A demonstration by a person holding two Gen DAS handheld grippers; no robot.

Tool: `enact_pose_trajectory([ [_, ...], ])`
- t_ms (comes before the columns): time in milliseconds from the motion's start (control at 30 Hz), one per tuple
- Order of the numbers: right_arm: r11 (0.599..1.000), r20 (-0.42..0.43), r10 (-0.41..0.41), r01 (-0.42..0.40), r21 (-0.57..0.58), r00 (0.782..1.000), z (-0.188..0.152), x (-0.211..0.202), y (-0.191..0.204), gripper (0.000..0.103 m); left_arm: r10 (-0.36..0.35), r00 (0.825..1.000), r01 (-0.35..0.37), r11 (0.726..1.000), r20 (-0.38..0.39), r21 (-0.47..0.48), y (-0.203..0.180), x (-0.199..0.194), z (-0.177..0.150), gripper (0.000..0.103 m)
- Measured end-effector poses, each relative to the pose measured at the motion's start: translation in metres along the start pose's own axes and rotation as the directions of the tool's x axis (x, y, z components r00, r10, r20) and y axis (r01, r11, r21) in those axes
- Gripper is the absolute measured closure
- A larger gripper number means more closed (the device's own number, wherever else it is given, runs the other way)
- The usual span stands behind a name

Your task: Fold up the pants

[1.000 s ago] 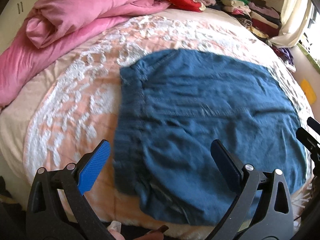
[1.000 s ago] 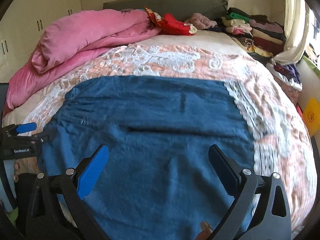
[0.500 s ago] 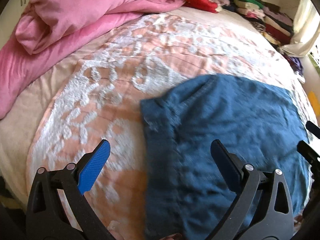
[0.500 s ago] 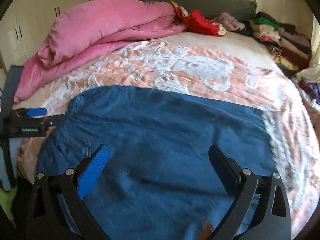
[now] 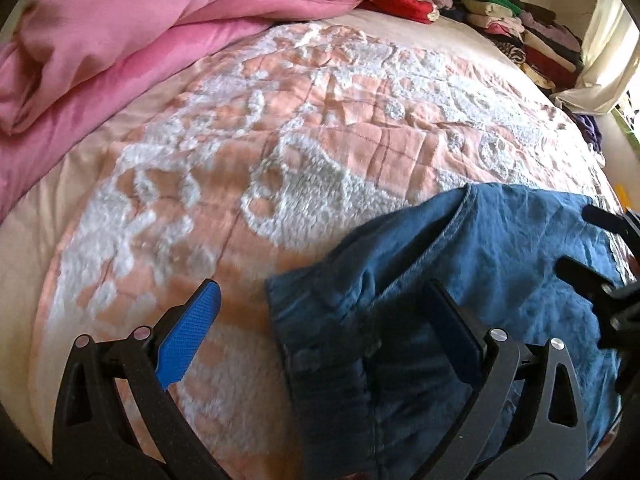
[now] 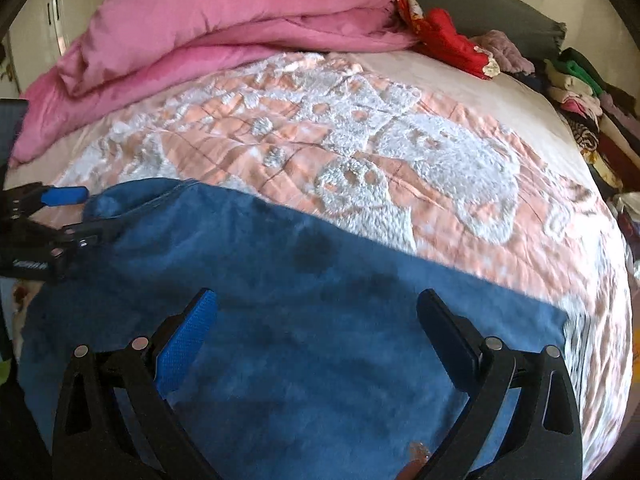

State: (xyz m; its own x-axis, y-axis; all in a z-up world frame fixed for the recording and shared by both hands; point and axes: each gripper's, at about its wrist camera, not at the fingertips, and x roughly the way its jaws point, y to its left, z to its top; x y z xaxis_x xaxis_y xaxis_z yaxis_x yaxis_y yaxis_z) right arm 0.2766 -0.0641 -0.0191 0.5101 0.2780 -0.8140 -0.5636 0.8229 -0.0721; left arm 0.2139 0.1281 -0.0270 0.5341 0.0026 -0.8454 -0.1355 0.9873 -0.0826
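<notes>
Left wrist view: blue denim pants (image 5: 460, 300) lie on peach-and-white quilted bed (image 5: 320, 120), now shifted right in frame versus earlier | left gripper (image 5: 320, 320) fingers spread, empty | right gripper (image 6: 316, 320) fingers spread over pants (image 6: 300, 280), empty

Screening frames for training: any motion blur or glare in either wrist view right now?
Left wrist: bedspread smeared near centre-left, pants seam fairly sharp, curtain blown out. Right wrist: pants soft and blotchy, bedspread's right edge streaked; both heavily fisheye-curved.
</notes>
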Motion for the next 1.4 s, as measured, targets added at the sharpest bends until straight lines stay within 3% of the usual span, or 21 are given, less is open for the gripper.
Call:
enact_pose_trajectory([
  [67, 1.0, -0.018, -0.006, 0.006, -0.016, 1.0, 0.008, 0.012, -0.001, 0.004, -0.01, 1.0, 0.01, 1.0, 0.007, 0.013, -0.002, 0.002, 0.001, 0.012],
  [100, 1.0, -0.025, -0.009, 0.008, -0.027, 1.0, 0.011, 0.016, -0.002, 0.004, -0.011, 1.0, 0.01, 1.0, 0.009, 0.019, -0.003, 0.003, 0.003, 0.022],
  [133, 0.999, -0.032, -0.012, 0.011, -0.04, 0.999, 0.014, 0.02, -0.002, 0.004, -0.018, 1.0, 0.017, 0.999, 0.011, 0.03, -0.004, 0.004, 0.002, 0.041],
  [200, 0.998, -0.042, -0.027, 0.024, -0.061, 0.999, 0.02, 0.027, 0.0, 0.004, -0.015, 1.0, 0.014, 0.999, 0.017, 0.05, -0.007, 0.005, 0.002, 0.054],
  [233, 0.997, -0.049, -0.028, 0.025, -0.073, 0.998, 0.023, 0.031, 0.001, 0.004, -0.006, 1.0, 0.004, 0.998, 0.031, 0.06, -0.008, 0.003, 0.001, 0.066],
  [267, 0.996, -0.053, -0.026, 0.021, -0.086, 0.998, 0.025, 0.033, 0.002, 0.004, -0.002, 0.999, -0.001, 0.998, 0.039, 0.064, -0.009, 0.002, 0.0, 0.069],
  [600, 0.966, -0.013, -0.026, 0.022, -0.257, 1.0, 0.032, 0.038, 0.019, 0.006, -0.1, 0.977, 0.083, 0.992, 0.187, 0.097, -0.02, -0.069, -0.019, 0.074],
  [633, 0.964, -0.003, -0.014, 0.013, -0.266, 1.0, 0.031, 0.036, 0.021, 0.011, -0.102, 0.976, 0.083, 0.991, 0.192, 0.103, -0.022, -0.073, -0.022, 0.074],
  [667, 0.963, 0.0, 0.008, -0.008, -0.27, 1.0, 0.03, 0.035, 0.022, 0.025, -0.109, 0.974, 0.089, 0.99, 0.198, 0.105, -0.023, -0.078, -0.025, 0.074],
  [700, 0.963, 0.0, 0.037, -0.036, -0.267, 0.999, 0.028, 0.034, 0.022, 0.033, -0.113, 0.974, 0.092, 0.99, 0.199, 0.109, -0.025, -0.08, -0.028, 0.074],
  [767, 0.962, -0.002, 0.086, -0.083, -0.26, 0.996, 0.023, 0.03, 0.025, 0.063, -0.1, 0.974, 0.077, 0.99, 0.205, 0.119, -0.028, -0.082, -0.033, 0.075],
  [833, 0.959, 0.006, 0.13, -0.125, -0.254, 0.991, 0.015, 0.021, 0.028, 0.082, -0.094, 0.973, 0.069, 0.99, 0.209, 0.123, -0.029, -0.084, -0.037, 0.075],
  [867, 0.96, 0.019, 0.134, -0.125, -0.252, 0.991, 0.011, 0.015, 0.03, 0.085, -0.089, 0.973, 0.064, 0.99, 0.214, 0.122, -0.028, -0.086, -0.039, 0.075],
  [1167, 0.967, 0.178, 0.24, -0.218, -0.132, 0.954, -0.048, -0.08, 0.025, 0.092, -0.095, 0.965, 0.06, 0.987, 0.245, 0.146, -0.028, -0.109, -0.061, 0.075],
  [1400, 0.953, 0.237, 0.303, -0.286, -0.103, 0.923, -0.108, -0.145, 0.049, 0.093, -0.135, 0.961, 0.096, 0.981, 0.241, 0.168, -0.03, -0.131, -0.093, 0.074],
])
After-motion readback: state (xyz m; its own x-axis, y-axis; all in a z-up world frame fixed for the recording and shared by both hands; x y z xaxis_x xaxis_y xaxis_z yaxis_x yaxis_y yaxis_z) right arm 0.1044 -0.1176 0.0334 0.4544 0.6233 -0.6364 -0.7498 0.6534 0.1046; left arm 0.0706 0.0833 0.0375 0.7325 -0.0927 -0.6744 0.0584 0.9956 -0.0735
